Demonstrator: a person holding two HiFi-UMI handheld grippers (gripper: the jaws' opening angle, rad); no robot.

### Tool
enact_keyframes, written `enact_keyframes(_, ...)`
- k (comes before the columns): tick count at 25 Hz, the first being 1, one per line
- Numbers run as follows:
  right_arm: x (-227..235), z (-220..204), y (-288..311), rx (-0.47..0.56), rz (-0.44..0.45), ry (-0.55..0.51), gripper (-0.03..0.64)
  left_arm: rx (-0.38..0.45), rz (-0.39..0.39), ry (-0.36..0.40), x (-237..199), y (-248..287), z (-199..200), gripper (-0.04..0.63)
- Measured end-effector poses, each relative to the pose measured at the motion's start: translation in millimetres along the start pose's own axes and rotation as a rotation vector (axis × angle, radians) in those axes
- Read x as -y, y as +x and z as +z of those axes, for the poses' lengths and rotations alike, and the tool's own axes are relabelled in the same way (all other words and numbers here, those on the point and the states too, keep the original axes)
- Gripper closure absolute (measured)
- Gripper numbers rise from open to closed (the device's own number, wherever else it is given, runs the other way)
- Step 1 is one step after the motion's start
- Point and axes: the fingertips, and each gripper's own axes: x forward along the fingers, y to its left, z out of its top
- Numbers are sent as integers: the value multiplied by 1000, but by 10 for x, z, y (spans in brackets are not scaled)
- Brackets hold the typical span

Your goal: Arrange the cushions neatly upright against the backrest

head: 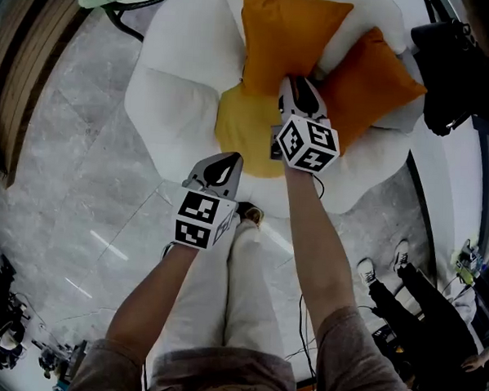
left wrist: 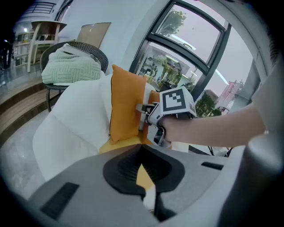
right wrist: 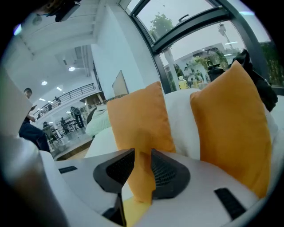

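Two orange cushions stand upright against the backrest of a white petal-shaped armchair (head: 172,89): one in the middle (head: 285,37) (right wrist: 137,119), one to its right (head: 369,83) (right wrist: 230,119). A yellow seat cushion (head: 244,125) lies in front of them. My right gripper (head: 298,83) (right wrist: 138,153) is at the middle cushion's lower corner. That corner hangs between its jaws, which stand apart, so it is open. My left gripper (head: 223,161) (left wrist: 141,147) hovers over the chair's front edge, shut and holding nothing. The left gripper view shows the middle cushion (left wrist: 124,106) edge-on.
A dark wire chair with a folded green blanket (left wrist: 71,66) stands behind the armchair to the left. Dark clothing or a bag (head: 447,66) hangs at the right. A person's legs and white shoes (head: 400,260) are on the marble floor to the right. Large windows rise behind.
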Motion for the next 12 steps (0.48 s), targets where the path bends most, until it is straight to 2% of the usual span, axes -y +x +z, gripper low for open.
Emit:
enact_keyframes(8, -62, 25, -385, -48, 23, -61, 512, 17, -15, -11, 156, -132, 87, 591)
enact_keyframes(12, -99, 39, -704, -71, 49, -62, 557, 29, -3, -6, 221, -242, 180, 592)
